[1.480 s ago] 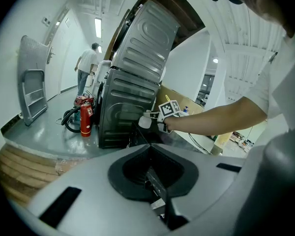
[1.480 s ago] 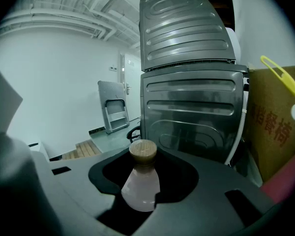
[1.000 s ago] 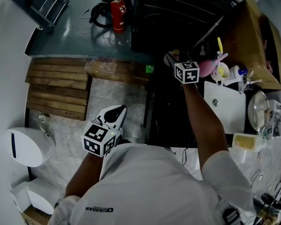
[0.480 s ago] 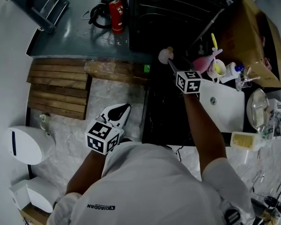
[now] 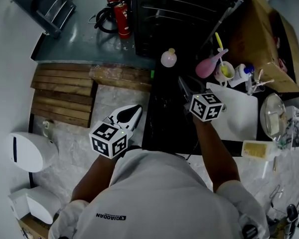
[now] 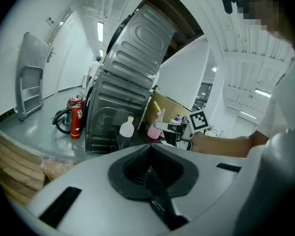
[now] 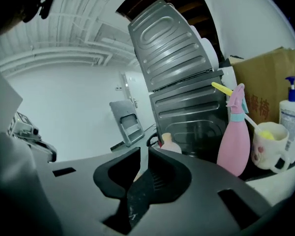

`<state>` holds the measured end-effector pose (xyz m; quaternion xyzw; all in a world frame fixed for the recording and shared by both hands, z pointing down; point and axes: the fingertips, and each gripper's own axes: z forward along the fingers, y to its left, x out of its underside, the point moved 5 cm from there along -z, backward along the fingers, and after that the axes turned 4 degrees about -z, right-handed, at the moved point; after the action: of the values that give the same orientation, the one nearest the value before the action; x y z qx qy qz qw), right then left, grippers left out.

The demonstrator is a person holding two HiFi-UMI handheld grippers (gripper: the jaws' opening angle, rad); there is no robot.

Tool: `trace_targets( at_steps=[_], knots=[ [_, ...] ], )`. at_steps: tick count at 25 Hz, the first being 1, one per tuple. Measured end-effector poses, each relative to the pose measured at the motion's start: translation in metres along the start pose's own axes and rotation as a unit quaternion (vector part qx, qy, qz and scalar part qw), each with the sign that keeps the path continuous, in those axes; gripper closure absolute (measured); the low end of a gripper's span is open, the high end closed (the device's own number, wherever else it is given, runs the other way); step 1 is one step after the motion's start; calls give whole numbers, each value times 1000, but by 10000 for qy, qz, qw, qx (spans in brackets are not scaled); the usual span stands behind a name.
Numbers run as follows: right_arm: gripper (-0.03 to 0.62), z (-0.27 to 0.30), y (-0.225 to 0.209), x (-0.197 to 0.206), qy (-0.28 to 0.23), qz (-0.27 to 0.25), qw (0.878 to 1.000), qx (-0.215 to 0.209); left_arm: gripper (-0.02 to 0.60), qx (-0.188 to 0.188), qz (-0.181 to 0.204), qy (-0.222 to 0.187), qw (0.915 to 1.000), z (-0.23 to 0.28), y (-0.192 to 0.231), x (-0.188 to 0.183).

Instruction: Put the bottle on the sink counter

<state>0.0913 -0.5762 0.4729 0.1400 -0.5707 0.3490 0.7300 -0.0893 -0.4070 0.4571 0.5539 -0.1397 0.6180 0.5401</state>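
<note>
- the floor is pale stone with a wooden pallet lying on it. a long dark counter runs beside a white sink.
- a big dark metal box stands at the far end of the counter. a red fire extinguisher sits on a grey patch to the left of it.
- the bottle is small and pale with a little cap. it stands upright on the dark counter, just in front of the metal box.
- a pink spray bottle and a mug stand to the right of the bottle, close to a brown cardboard box.
- my right gripper hangs over the dark counter, on my side of the bottle and apart from it.
- its jaws are closing, with only a thin gap between them, and nothing sits in that gap.
- in the right gripper view the bottle peeks up behind the right gripper and does not touch it. the pink spray bottle and the mug are off to the right.
- my left gripper is low by my side, over the stone floor.
- in the left gripper view the left gripper has its jaws pressed together and holds nothing. the bottle is far ahead of it, next to the metal box.
</note>
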Motion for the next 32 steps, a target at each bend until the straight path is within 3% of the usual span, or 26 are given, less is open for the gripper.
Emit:
trace_targets(
  at_steps=[6, 11, 15, 20, 27, 32],
  knots=[
    [553, -57, 35, 0, -278, 490, 9958, -716, 566, 58, 217, -113, 9997, 12, -30, -2],
    [554, -99, 41, 6, -340, 489, 9912, -1181, 567, 36, 200, -183, 9996, 19, -48, -3],
    [554, -125, 32, 19, -296, 366, 9922, -1152, 566, -104, 145, -351, 9992, 15, -58, -4],
    [554, -142, 30, 29, -315, 493, 9911, -1192, 567, -323, 543, -287, 9976, 11, -75, 6],
    [554, -164, 53, 22, -585, 562, 9888, -1250, 566, -112, 387, -281, 9988, 8, -88, 11],
    [554, -176, 73, 32, -535, 566, 9904, -1144, 566, 98, 555, -342, 9978, -1, -97, 7]
  ],
)
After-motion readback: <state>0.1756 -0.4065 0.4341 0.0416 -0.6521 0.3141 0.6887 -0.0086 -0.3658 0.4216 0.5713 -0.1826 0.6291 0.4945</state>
